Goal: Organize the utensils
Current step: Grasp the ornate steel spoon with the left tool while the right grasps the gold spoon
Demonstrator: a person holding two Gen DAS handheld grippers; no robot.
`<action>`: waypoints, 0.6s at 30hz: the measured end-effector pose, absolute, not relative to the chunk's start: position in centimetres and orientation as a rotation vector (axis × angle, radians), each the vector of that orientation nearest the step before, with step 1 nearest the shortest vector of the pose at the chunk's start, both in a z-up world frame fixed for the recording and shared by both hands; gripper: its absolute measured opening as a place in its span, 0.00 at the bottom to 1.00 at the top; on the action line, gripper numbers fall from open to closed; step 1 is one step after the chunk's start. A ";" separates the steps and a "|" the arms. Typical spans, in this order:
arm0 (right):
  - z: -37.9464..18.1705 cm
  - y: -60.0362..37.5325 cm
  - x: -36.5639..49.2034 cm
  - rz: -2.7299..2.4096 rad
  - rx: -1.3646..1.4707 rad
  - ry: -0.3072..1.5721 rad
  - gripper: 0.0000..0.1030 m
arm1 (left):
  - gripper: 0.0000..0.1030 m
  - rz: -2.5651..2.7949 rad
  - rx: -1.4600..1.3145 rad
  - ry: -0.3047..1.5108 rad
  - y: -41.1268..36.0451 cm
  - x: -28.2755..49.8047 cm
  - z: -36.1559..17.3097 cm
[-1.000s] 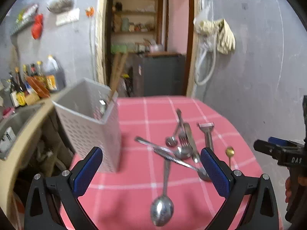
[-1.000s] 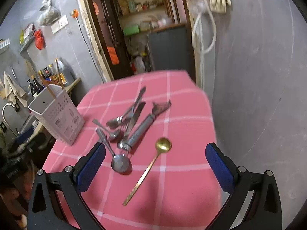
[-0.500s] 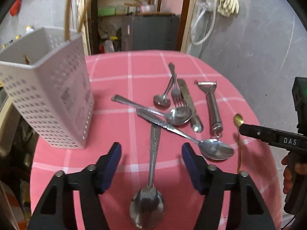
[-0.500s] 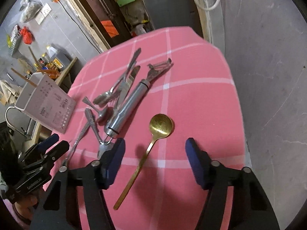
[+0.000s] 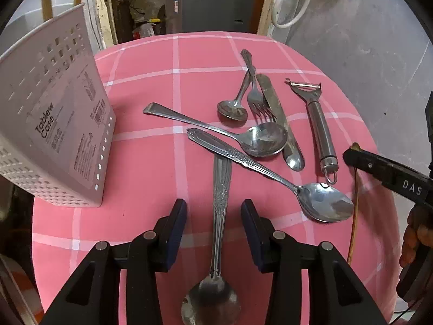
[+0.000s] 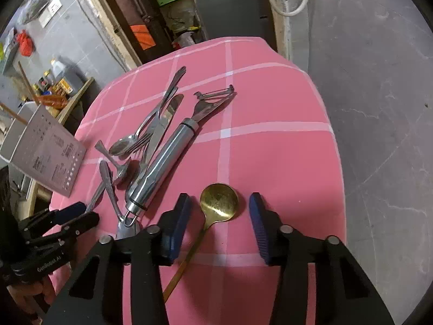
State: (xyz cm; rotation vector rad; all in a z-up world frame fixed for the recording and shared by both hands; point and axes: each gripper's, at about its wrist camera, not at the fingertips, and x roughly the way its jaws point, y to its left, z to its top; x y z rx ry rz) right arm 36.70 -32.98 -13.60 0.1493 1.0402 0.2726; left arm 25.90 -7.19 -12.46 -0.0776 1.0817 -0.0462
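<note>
Steel utensils lie on a pink checked tablecloth [image 5: 151,162]. My left gripper [image 5: 213,226] is open, low over the cloth, its jaws either side of the handle of a patterned steel spoon [image 5: 220,203] whose bowl points toward me. My right gripper [image 6: 217,223] is open and straddles a gold spoon [image 6: 219,201] just below its bowl. A white perforated utensil holder [image 5: 54,124] stands at the left; it also shows in the right wrist view [image 6: 43,146]. A peeler [image 6: 167,151], a knife [image 5: 278,119], a fork [image 5: 255,94] and more spoons [image 5: 259,138] lie between.
The table edge curves close on the right beside a grey floor [image 6: 379,108]. The right gripper's finger [image 5: 384,170] shows at the right of the left wrist view. A doorway with shelves and a dark cabinet [image 5: 211,8] is behind.
Both grippers have come down and forward toward the table and their jaws have narrowed. The left now straddles the steel spoon's handle, the right the gold spoon.
</note>
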 end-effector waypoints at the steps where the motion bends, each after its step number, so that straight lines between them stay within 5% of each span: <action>1: -13.5 -33.0 36.6 0.274 0.165 1.041 0.30 | 0.38 -0.050 -0.077 1.085 -7.1 26.0 -12.5; 3: -13.5 -33.5 36.6 0.288 0.188 1.041 0.23 | 0.33 -0.065 -0.090 1.100 -7.0 26.2 -12.4; 9: -13.7 -34.3 35.8 0.303 0.263 1.060 0.23 | 0.10 -0.097 -0.198 1.147 -5.6 27.1 -11.9; 18: -14.0 -34.7 32.9 0.318 0.308 1.086 0.23 | 0.09 -0.135 -0.411 1.226 -4.2 24.3 -12.1</action>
